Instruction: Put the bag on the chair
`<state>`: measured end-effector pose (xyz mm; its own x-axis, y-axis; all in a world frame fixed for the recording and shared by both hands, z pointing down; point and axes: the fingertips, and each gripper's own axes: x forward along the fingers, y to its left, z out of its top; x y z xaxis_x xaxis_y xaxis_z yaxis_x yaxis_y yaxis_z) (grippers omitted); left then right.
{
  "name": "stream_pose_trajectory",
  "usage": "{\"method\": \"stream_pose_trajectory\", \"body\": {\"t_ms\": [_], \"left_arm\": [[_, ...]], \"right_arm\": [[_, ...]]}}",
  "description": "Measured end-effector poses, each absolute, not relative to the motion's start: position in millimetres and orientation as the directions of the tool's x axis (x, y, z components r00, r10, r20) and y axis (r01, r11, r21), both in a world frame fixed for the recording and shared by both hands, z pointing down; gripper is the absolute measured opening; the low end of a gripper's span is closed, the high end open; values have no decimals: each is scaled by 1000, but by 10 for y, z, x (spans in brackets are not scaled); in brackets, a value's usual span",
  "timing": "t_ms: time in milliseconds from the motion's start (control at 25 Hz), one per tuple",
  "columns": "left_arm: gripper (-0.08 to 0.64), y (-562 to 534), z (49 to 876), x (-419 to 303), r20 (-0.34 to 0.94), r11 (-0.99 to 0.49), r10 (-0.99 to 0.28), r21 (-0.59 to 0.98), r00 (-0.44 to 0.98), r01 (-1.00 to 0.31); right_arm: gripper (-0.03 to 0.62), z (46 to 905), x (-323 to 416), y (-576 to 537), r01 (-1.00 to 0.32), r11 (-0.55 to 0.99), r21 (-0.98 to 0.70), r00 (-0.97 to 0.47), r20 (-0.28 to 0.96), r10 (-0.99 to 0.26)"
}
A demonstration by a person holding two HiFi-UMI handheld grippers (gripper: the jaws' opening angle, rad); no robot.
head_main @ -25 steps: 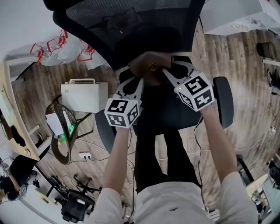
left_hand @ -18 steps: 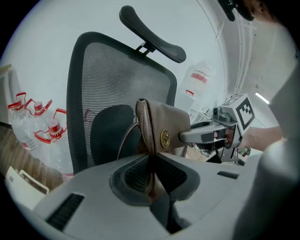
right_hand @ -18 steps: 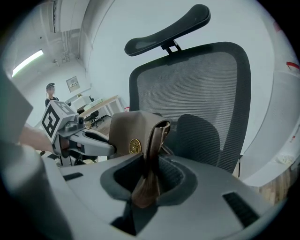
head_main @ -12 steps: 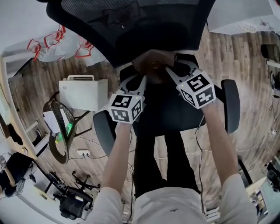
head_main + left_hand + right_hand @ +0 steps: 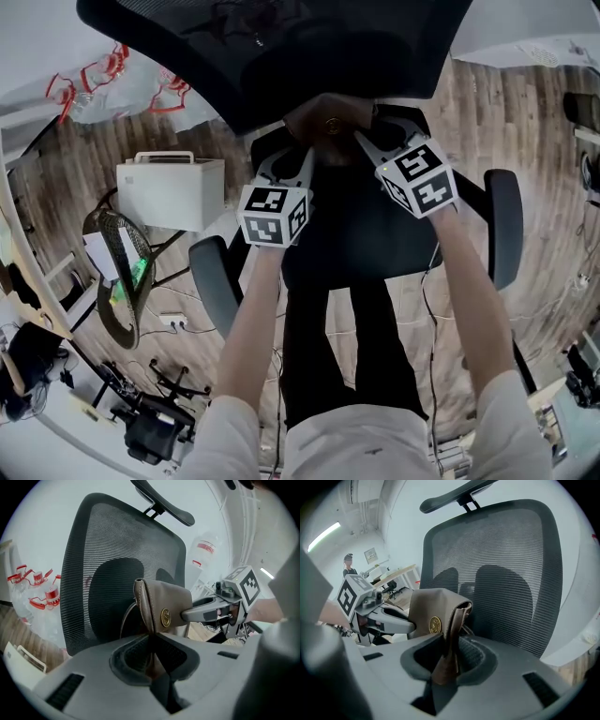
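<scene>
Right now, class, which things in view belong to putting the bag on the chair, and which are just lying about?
Job in hand: brown bag, black chair, left gripper and right gripper, both shut on the bag.

Lying about: white box, wire bin, red-printed plastic pack, power strip.

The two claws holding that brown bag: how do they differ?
The left claw pinches the bag by its left edge; the right claw pinches its right edge. The left claw's marker cube shows a different pattern from the right claw's. Both are shut on the bag, holding it before the black chair.
</scene>
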<state>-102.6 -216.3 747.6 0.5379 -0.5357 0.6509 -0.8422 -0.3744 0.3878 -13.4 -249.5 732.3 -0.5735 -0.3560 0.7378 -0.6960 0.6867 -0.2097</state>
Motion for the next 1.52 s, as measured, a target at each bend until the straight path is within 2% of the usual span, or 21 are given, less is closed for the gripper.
{"method": "stream_pose_trajectory", "body": {"t_ms": [1120, 1520], "left_arm": [[35, -2157, 8262, -992, 707, -401, -501, 322, 499, -858], [35, -2173, 8336, -1034, 700, -385, -499, 349, 511, -854]], "right_arm": [[98, 8105, -91, -2512, -656, 752, -63, -498, 785, -369], [109, 8146, -103, -2533, -664, 743, -81, -508, 779, -369]]}}
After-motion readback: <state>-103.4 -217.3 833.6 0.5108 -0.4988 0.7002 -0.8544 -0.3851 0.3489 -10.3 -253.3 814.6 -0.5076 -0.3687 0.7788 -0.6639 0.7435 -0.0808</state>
